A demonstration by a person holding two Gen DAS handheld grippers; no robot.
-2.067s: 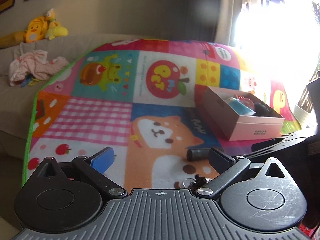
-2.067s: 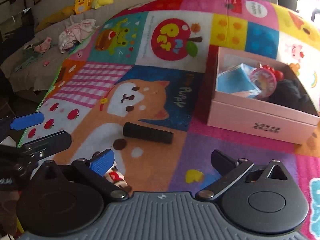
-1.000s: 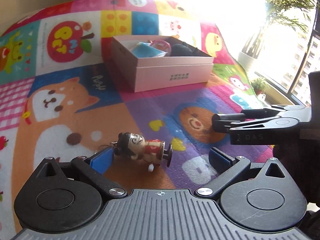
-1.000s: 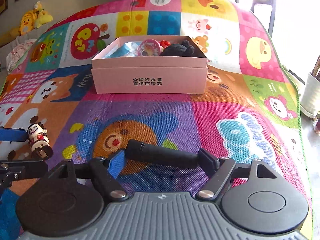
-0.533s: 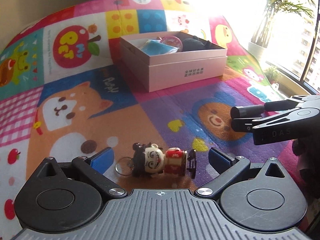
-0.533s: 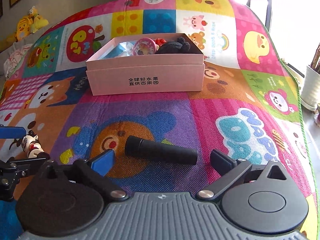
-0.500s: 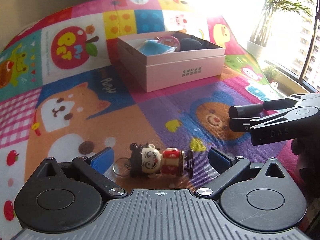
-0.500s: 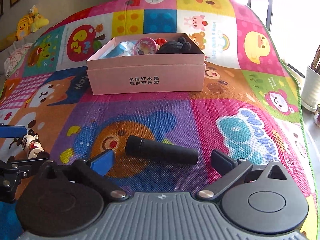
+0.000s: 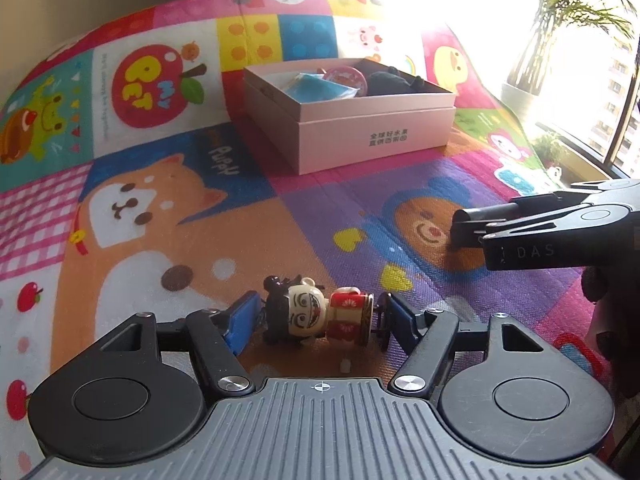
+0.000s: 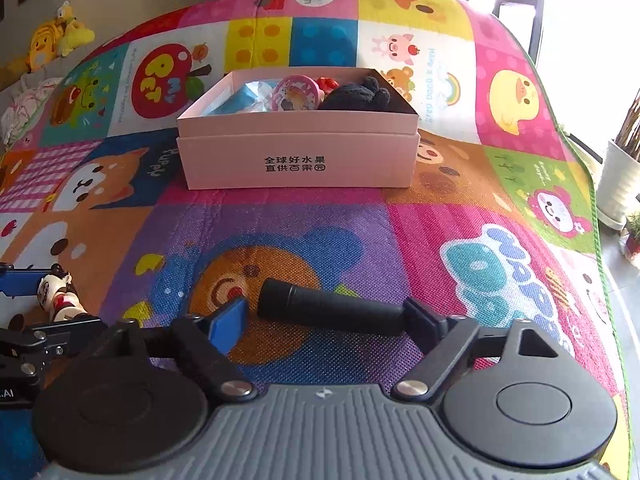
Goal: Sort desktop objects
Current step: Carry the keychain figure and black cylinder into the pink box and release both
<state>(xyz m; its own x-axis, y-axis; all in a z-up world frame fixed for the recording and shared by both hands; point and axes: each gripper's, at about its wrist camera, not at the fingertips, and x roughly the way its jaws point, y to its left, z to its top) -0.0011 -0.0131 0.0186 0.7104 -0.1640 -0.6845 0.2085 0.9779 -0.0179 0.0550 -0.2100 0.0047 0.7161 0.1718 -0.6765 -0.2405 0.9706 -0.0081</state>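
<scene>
- The pink box (image 10: 298, 162) stands open on the colourful play mat (image 10: 460, 184) and serves as the landmark; printed characters run along its near wall.
- Inside the pink box lie a blue packet (image 10: 240, 102), a round pink tin (image 10: 296, 94), a small red item barely visible behind the tin, and a black plush toy (image 10: 360, 98).
- The left claw (image 9: 316, 320) sits well in front of the pink box, over the orange dog patch of the play mat, pointing downward at a slant.
- Its jaws are closing, with a small figurine (image 9: 320, 316) lying on its side between them: dark-haired head toward the blue pad (image 9: 242, 322), red body toward the other finger. Both pads look to be touching or almost touching its ends; I cannot tell whether they press.
- The right claw (image 10: 326, 318) is also in front of the pink box, to the right of the left claw, above the bear face printed on the play mat.
- Its jaws are closing around a black cylinder (image 10: 330, 306) that lies crosswise on the mat; the right finger meets the cylinder's end, while a narrow gap shows at the blue pad.
- Far left of the pink box, yellow plush toys (image 10: 56, 38) rest on a sofa.
- To the right of the box, beyond the mat's edge, a white plant pot (image 10: 616, 184) stands by the bright window.
</scene>
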